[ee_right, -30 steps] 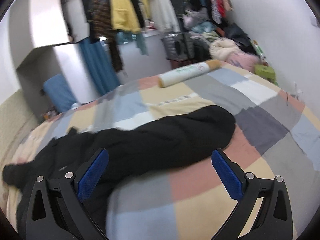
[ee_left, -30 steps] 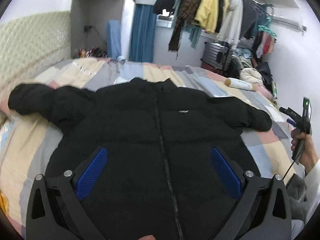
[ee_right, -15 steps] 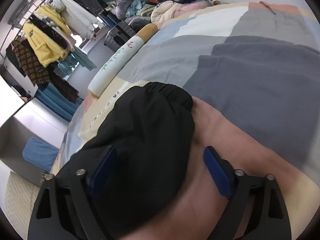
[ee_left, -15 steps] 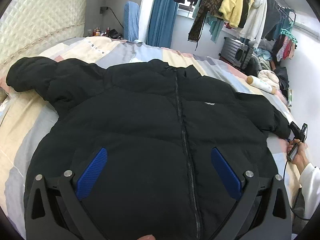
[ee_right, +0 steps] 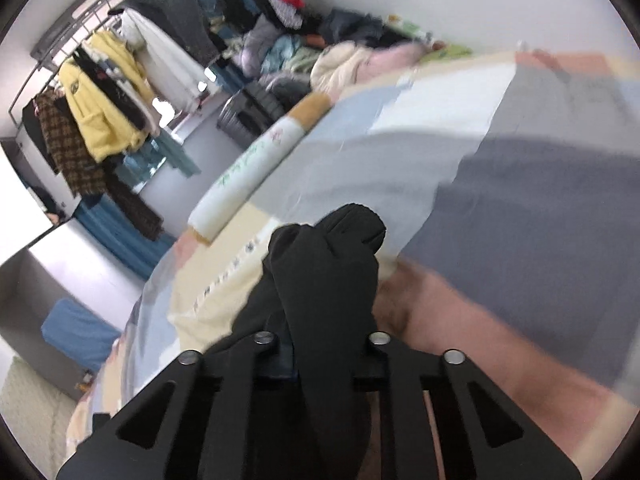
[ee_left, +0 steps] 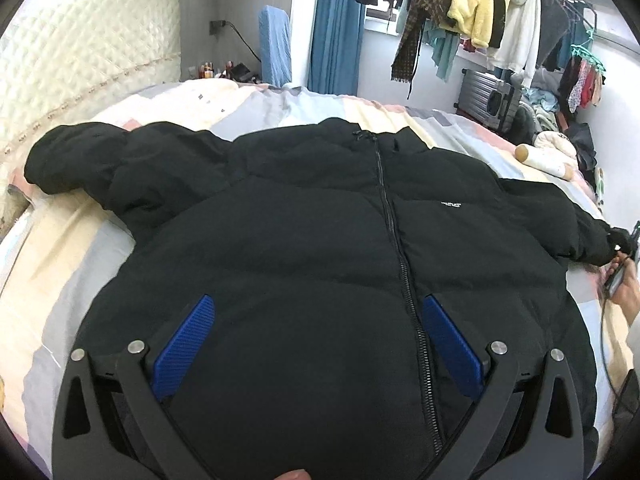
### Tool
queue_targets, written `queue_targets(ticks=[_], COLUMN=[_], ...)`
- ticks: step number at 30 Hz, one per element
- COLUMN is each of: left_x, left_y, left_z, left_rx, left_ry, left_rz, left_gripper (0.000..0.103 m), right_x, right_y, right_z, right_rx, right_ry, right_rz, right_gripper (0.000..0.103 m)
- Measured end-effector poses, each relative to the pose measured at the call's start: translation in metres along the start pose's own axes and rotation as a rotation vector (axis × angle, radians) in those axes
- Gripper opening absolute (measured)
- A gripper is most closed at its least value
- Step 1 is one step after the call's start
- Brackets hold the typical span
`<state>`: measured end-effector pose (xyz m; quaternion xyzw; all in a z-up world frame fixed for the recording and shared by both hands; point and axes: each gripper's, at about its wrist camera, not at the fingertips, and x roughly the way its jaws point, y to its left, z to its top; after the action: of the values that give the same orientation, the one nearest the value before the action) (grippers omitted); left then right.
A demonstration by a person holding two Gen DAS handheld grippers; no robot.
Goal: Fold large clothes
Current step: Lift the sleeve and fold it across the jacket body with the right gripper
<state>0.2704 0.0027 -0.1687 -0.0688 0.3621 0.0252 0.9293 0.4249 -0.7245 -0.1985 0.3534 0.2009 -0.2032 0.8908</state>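
A large black puffer jacket (ee_left: 320, 220) lies zipped and face up on the patchwork bed (ee_left: 60, 260), both sleeves spread out. My left gripper (ee_left: 318, 304) is open just above the jacket's lower front, near the zip, with nothing pinched. My right gripper (ee_right: 320, 340) is closing its jaws on the cuff end of the jacket's right sleeve (ee_right: 332, 256), and black fabric bunches up between the fingers. In the left wrist view that gripper (ee_left: 626, 240) shows at the far right, at the sleeve's end, held by a hand (ee_left: 624, 284).
A long white bolster pillow (ee_right: 248, 172) lies across the bed beyond the sleeve. A quilted headboard (ee_left: 80, 52) stands on the left. A rail of hanging clothes (ee_left: 480, 12), a suitcase (ee_left: 486, 98) and a heap of clothes (ee_right: 360, 60) line the far wall.
The right gripper came down to the sleeve's cuff, rolled, and closed from wide open onto it. The left gripper sank lower over the jacket's front.
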Motion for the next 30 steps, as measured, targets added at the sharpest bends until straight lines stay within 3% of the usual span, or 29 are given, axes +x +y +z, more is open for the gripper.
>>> queue_targets(ticks=[7, 14, 21, 30], left_x=[-0.011, -0.026, -0.055, -0.084], left_y=[0.011, 0.024, 0.034, 0.042], left_z=[0.001, -0.001, 0.004, -0.002], left_rx=[0.033, 0.027, 0.031, 0.041], left_ry=[-0.036, -0.028, -0.095, -0.122], left_rz=[0.014, -0.033, -0.062, -0.123], left_gripper=[0.103, 0.103, 0.103, 0.103], right_x=[-0.057, -0.113, -0.177, -0.269], right_y=[0.018, 0.058, 0.140, 0.267], right_z=[0.038, 0.059, 0.073, 0.044], right_rx=[-0.040, -0.064, -0.171, -0.349], right_ry=[-0.084, -0.155, -0.225, -0.323], right_rz=[-0.052, -0.042, -0.008, 0.098], right_gripper=[0.004, 0.003, 0.004, 0.005])
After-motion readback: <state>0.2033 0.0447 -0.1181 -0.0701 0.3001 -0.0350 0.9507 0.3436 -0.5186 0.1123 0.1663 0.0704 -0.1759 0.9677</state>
